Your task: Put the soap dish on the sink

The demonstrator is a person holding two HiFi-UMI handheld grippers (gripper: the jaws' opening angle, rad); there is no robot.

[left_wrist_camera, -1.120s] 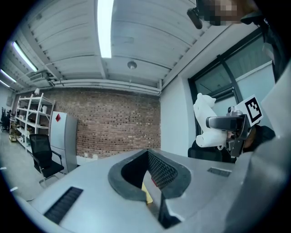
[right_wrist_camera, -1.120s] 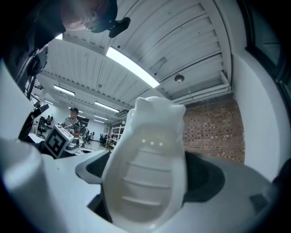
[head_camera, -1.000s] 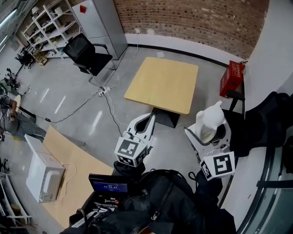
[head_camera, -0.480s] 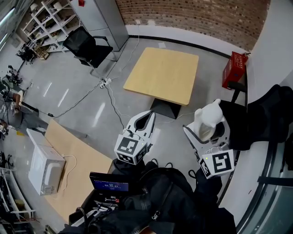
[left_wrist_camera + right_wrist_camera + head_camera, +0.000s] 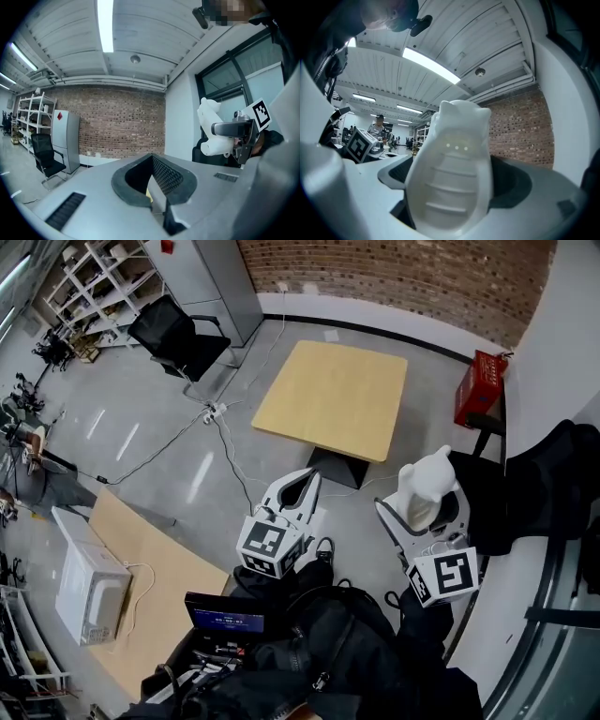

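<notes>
No legible text; small screen [image 5: 223,620] digits too blurred.

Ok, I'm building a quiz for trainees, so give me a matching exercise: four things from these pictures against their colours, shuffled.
Things:
1 soap dish
2 table
3 crate
4 chair

Colours:
a red
b black
c white
d light wood

Pairs: 1-c; 2-d; 3-a; 4-b
</notes>
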